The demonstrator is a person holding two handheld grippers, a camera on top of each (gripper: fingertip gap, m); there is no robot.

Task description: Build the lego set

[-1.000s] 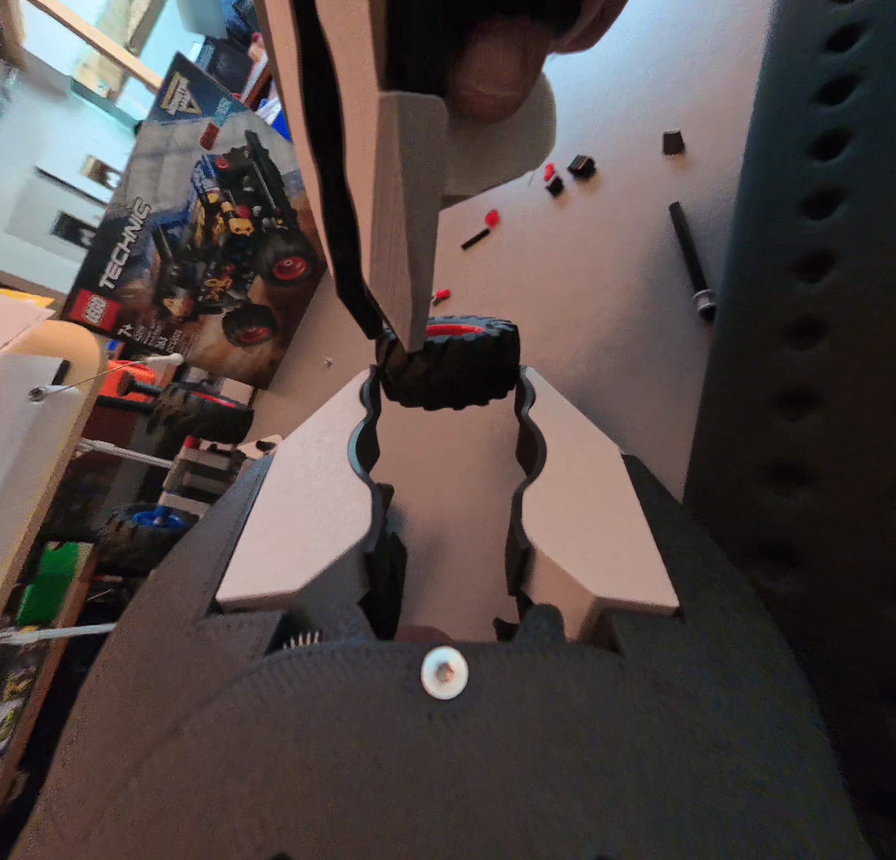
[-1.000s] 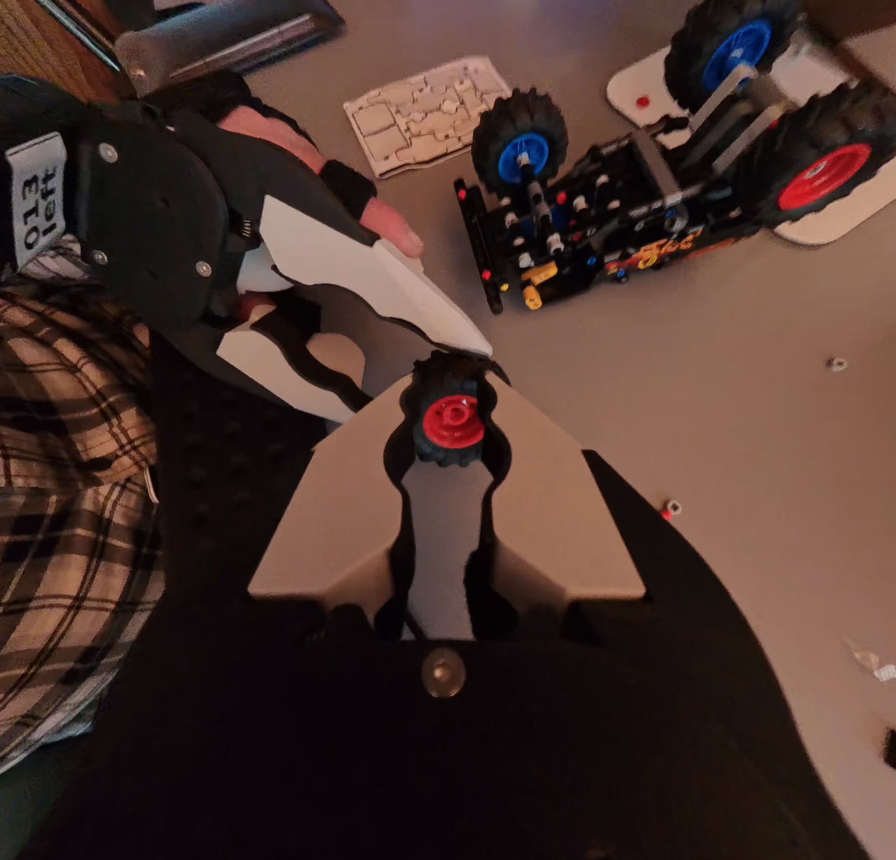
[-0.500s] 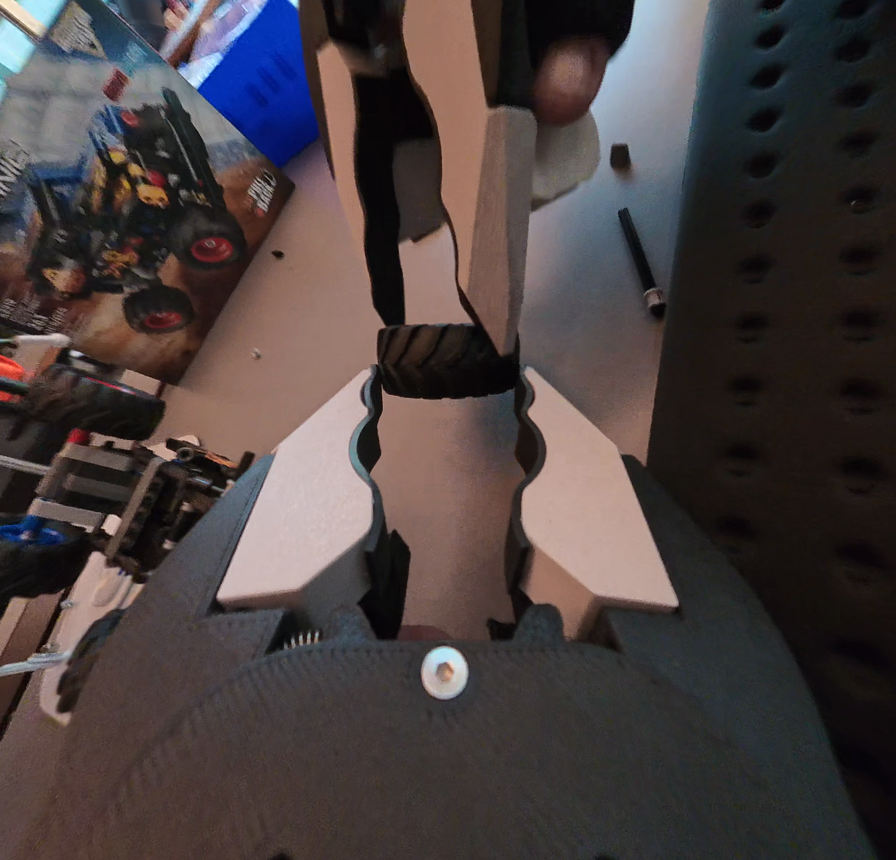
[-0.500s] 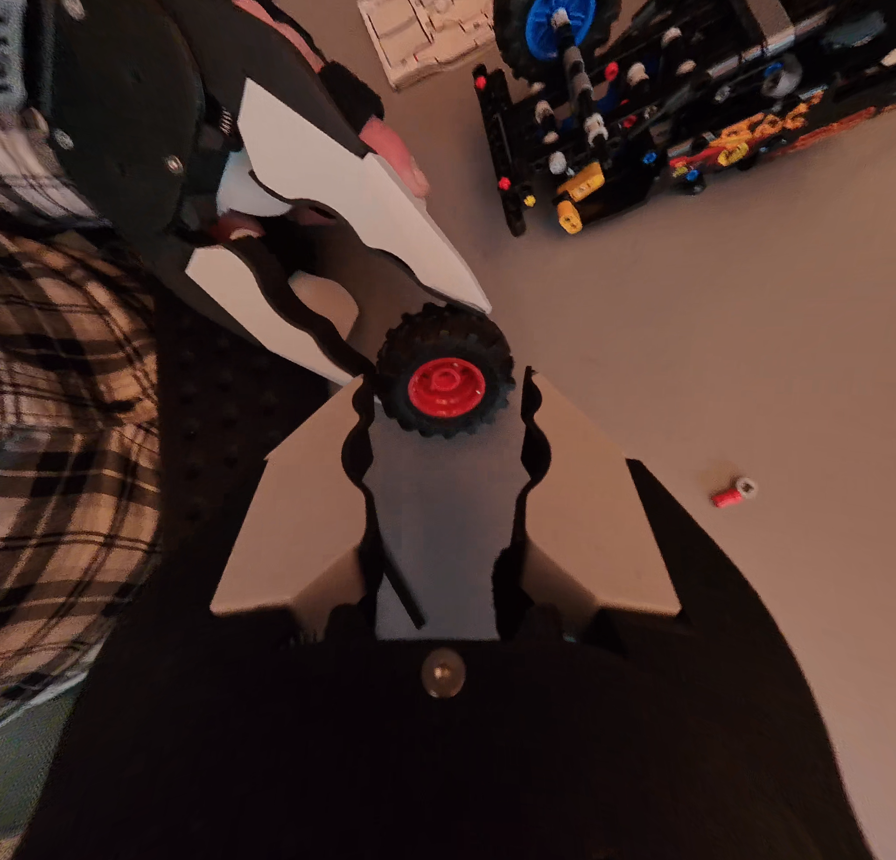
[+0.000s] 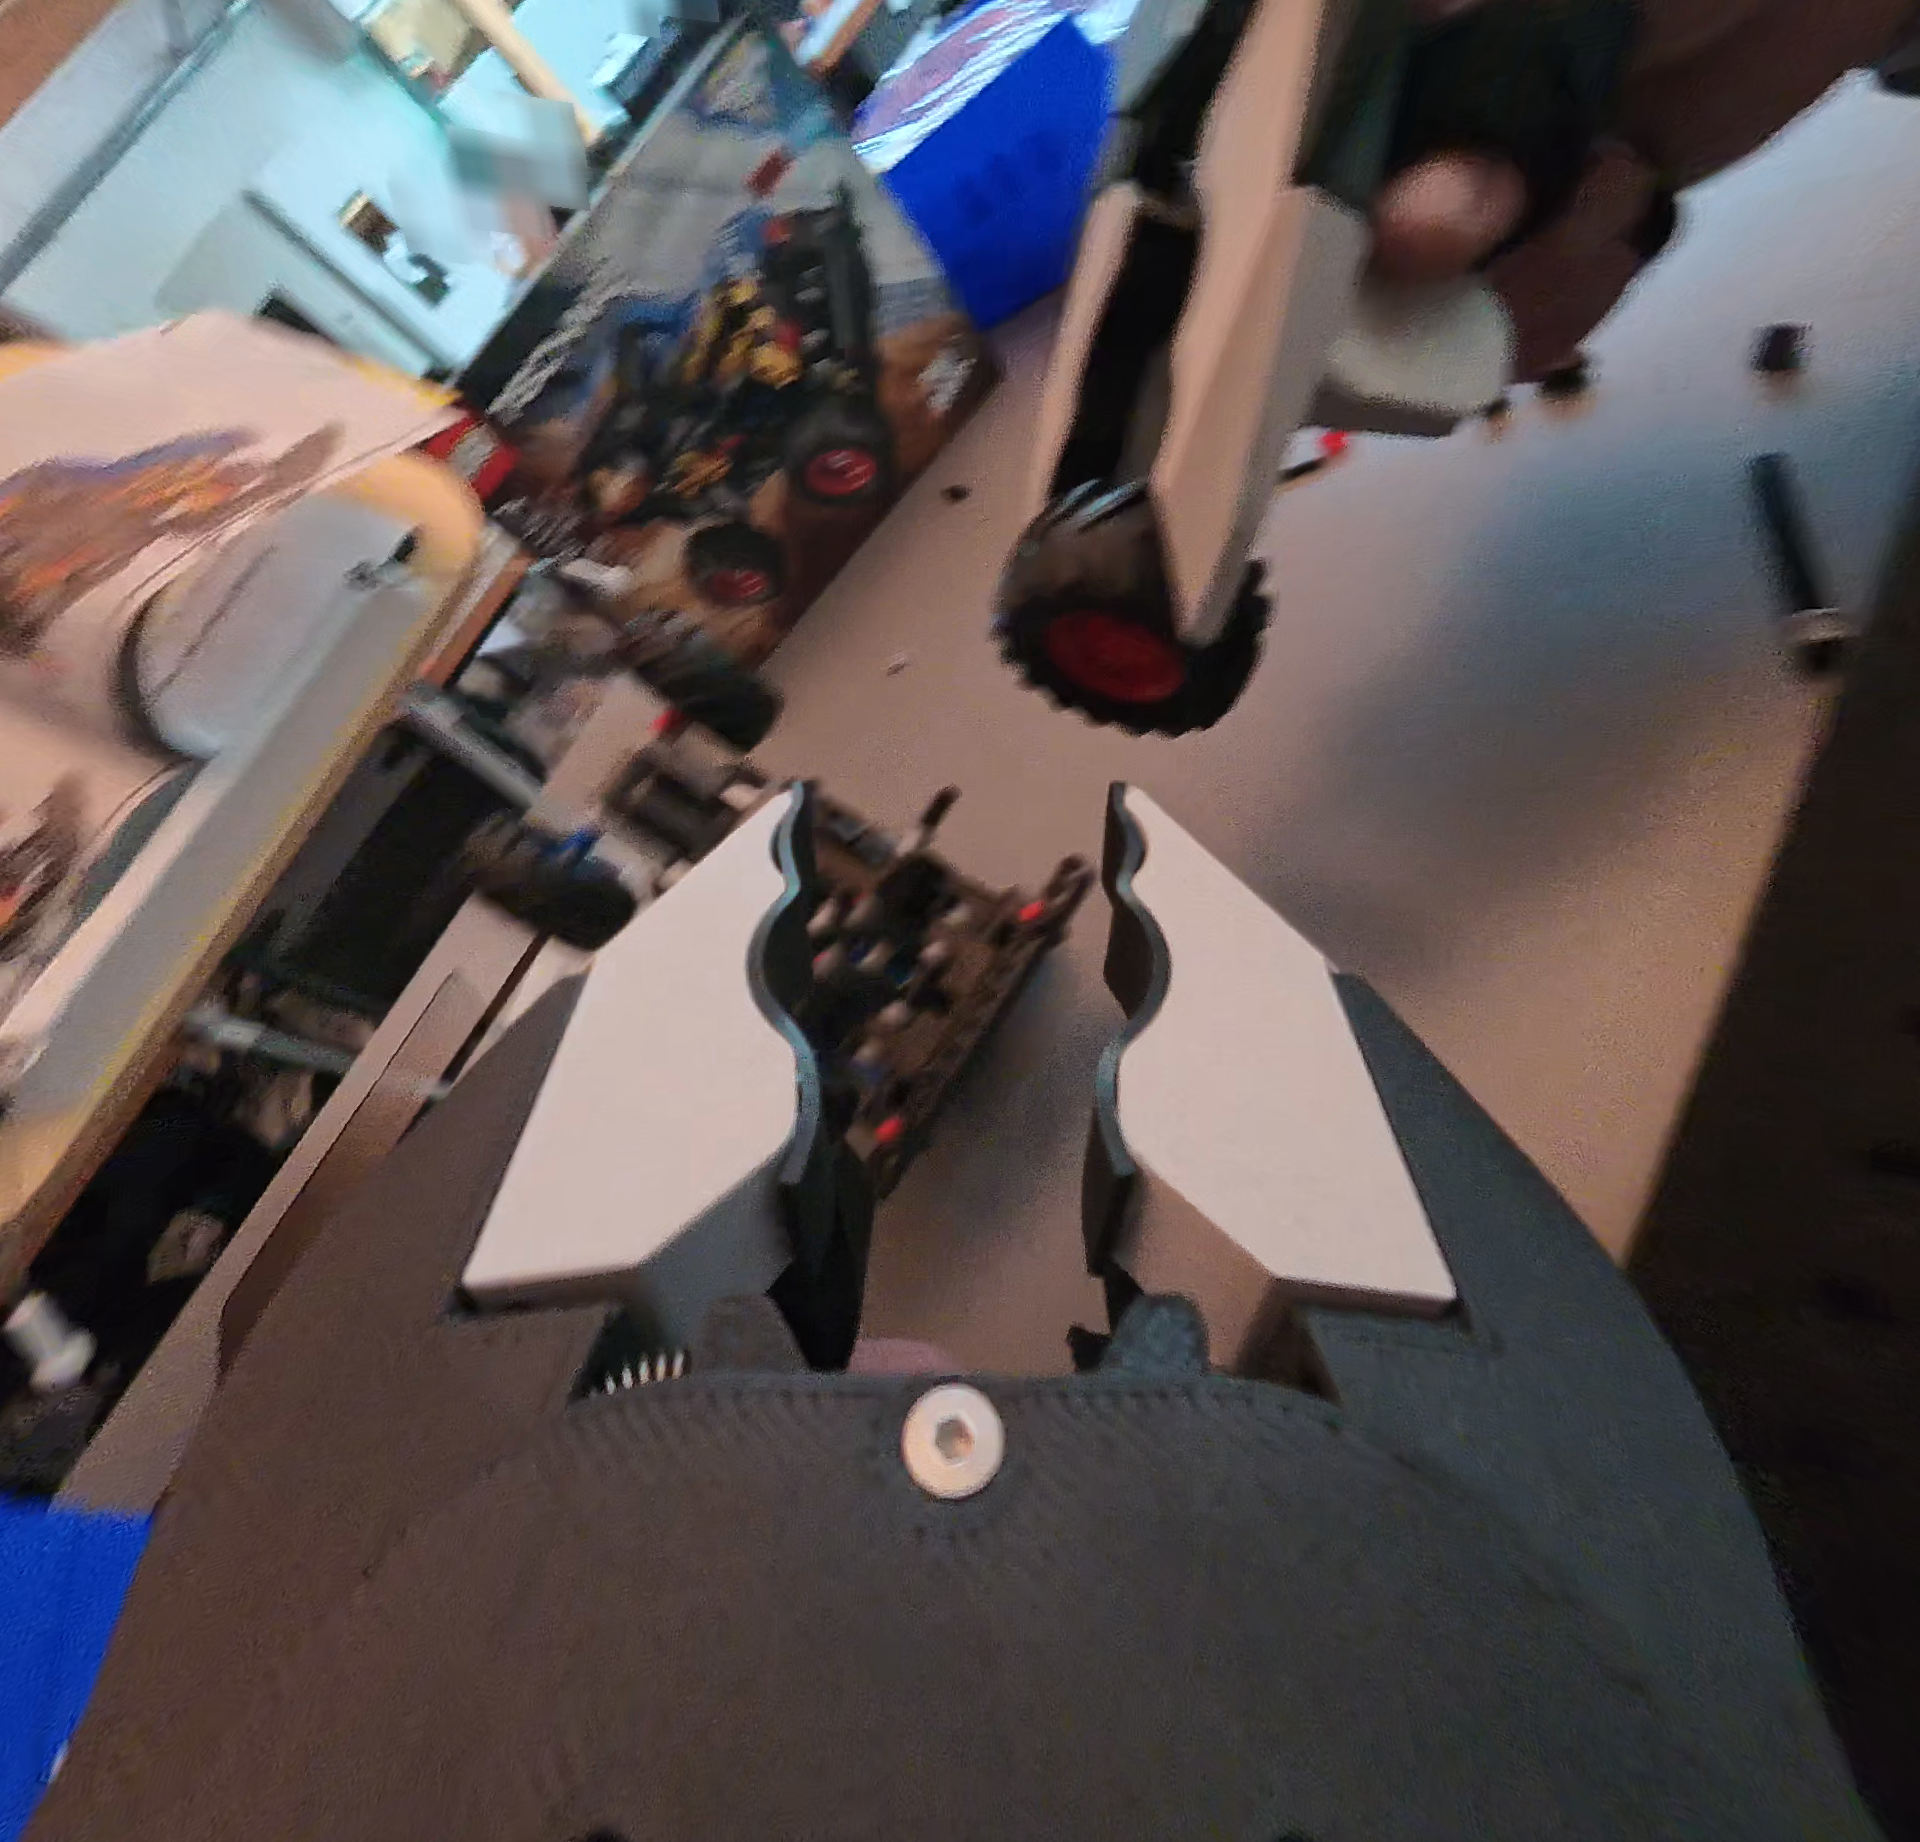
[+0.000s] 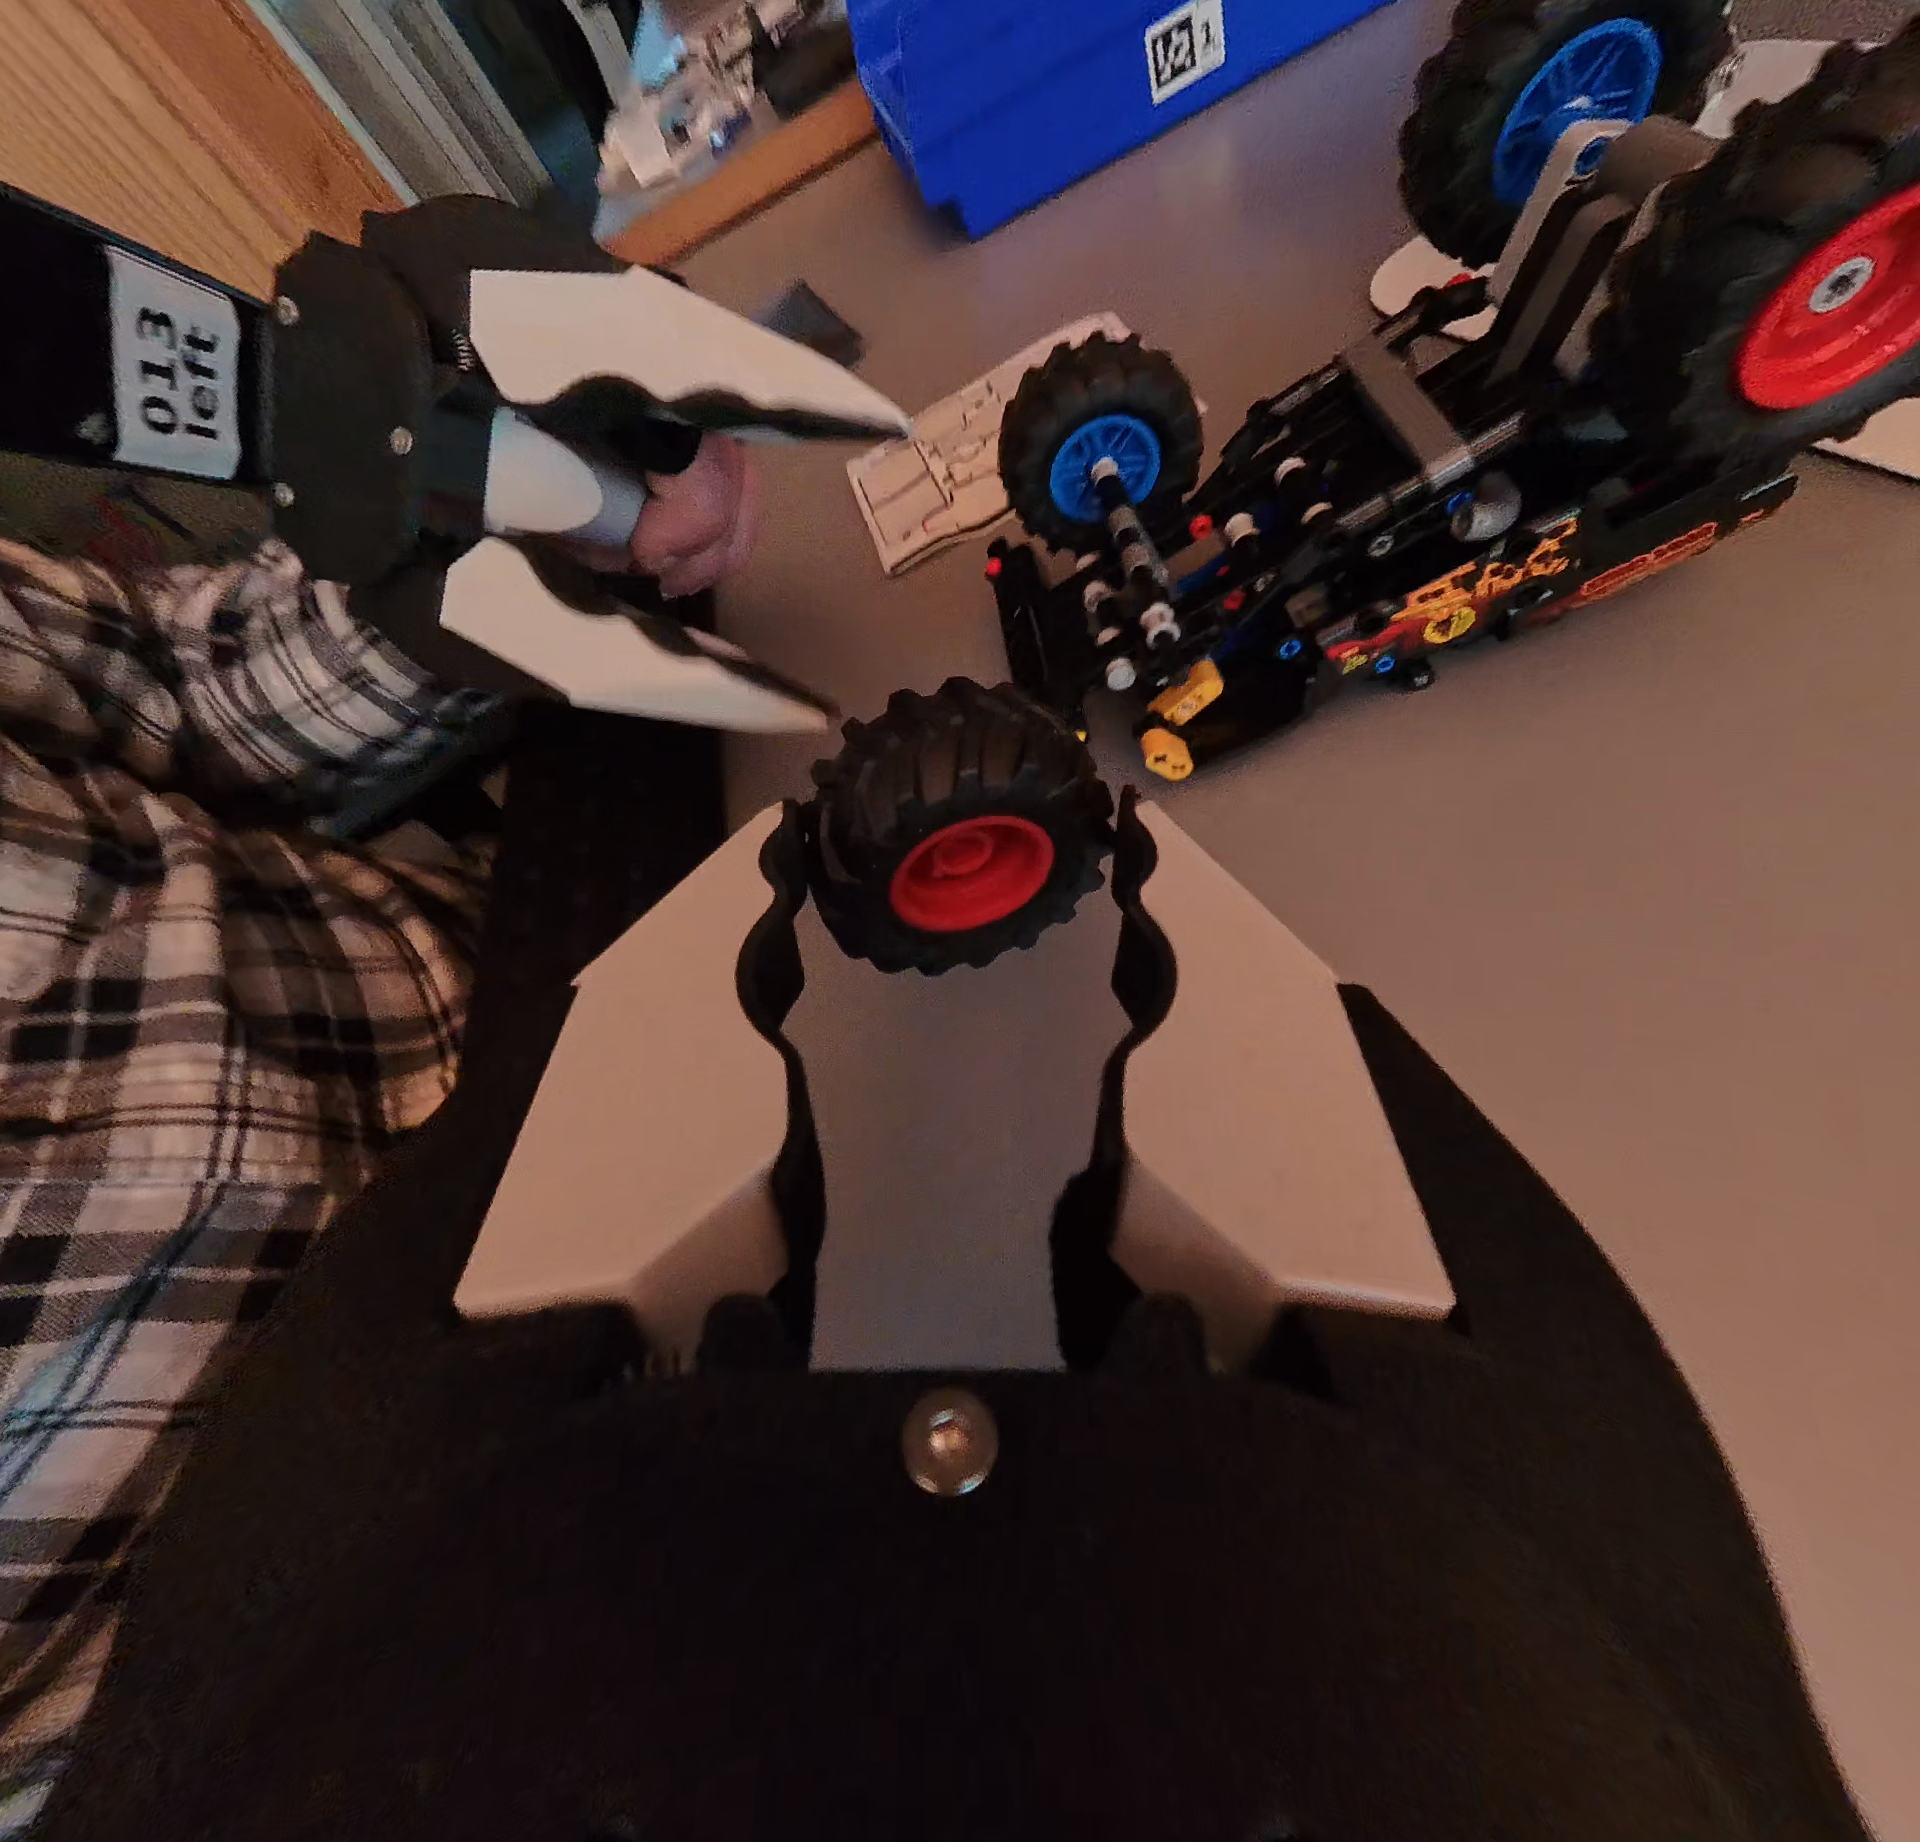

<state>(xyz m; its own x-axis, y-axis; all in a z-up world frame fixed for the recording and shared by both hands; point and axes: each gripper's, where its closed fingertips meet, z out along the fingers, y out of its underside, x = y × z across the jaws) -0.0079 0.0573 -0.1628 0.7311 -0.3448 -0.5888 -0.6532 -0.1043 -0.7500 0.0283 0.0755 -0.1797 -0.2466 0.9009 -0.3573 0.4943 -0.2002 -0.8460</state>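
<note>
Red-hubbed wheel sits pinched in right hand-held gripper; left hand-held gripper gapes wide, empty.

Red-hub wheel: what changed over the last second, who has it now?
The left gripper backed away from the red-hub wheel and hangs open, empty. The right gripper, which opened wider half a second ago to re-seat the wheel, is shut on its tread and has lifted it clear of the table, toward the truck chassis. Unchanged: the chassis, with one small blue-hub wheel on its axle.
</note>
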